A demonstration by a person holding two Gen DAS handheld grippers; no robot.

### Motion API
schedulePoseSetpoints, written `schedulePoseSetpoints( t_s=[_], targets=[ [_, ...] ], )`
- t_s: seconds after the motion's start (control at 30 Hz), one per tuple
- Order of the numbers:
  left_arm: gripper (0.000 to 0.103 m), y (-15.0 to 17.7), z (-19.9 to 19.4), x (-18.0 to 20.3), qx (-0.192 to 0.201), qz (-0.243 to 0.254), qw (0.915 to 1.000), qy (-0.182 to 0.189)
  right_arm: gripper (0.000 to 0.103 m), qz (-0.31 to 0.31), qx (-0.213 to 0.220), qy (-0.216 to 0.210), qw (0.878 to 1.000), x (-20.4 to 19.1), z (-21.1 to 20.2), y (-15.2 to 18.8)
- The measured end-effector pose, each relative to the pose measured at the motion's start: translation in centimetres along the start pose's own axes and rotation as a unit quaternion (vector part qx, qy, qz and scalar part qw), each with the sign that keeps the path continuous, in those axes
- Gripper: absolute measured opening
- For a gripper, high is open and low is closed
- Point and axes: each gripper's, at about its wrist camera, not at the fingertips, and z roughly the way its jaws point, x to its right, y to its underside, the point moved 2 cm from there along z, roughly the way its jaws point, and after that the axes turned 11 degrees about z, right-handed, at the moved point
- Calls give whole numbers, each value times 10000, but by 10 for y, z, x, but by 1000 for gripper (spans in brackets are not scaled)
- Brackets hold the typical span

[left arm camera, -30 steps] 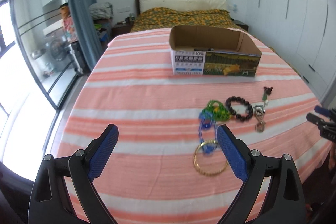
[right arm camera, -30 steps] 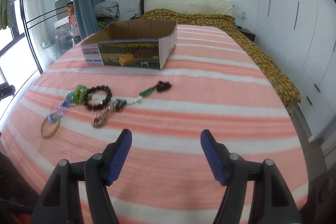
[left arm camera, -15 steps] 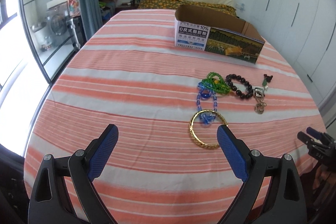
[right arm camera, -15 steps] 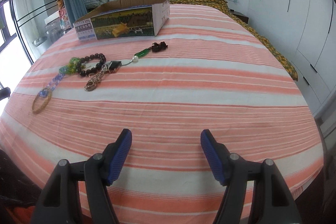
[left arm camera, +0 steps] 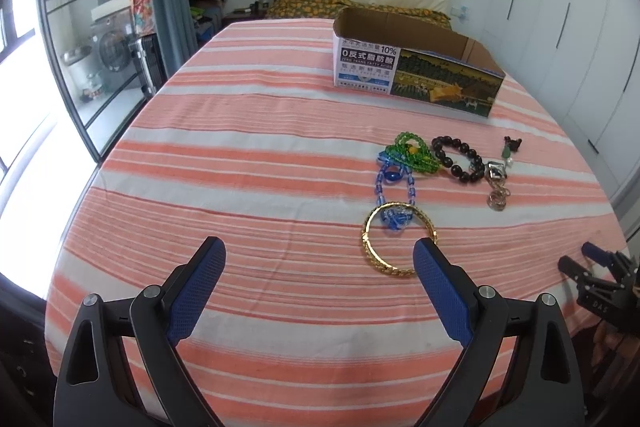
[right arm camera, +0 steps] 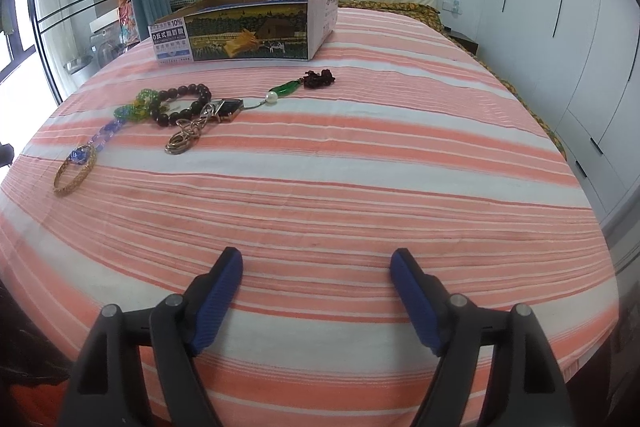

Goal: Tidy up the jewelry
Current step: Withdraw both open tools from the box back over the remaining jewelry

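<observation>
Jewelry (left arm camera: 420,171) clustered near box (left arm camera: 416,79) (open-topped).

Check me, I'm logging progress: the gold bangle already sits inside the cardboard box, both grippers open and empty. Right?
Not quite. The gold bangle lies on the striped bedspread, well short of the cardboard box, as the left wrist view shows. Left gripper and right gripper are open and empty.
</observation>
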Motion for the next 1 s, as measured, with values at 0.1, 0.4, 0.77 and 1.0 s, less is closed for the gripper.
schedulePoseSetpoints(
  t_s=[0.1, 0.4, 0.77, 1.0],
  targets=[
    [95, 1, 2, -1, -30, -54, 10000, 20, 80, 9, 31, 1, 10000, 1, 0, 1],
    [95, 4, 8, 0, -110, -183, 9997, 153, 81, 42, 134, -30, 9999, 2, -1, 3],
    [95, 7, 20, 6, -245, -46, 9995, 179, 81, 44, 173, -27, 9998, 3, -2, 4],
    [95, 3, 28, 6, -309, -4, 9994, 141, 81, 134, -76, -251, 9996, -4, -2, -6]
  ],
)
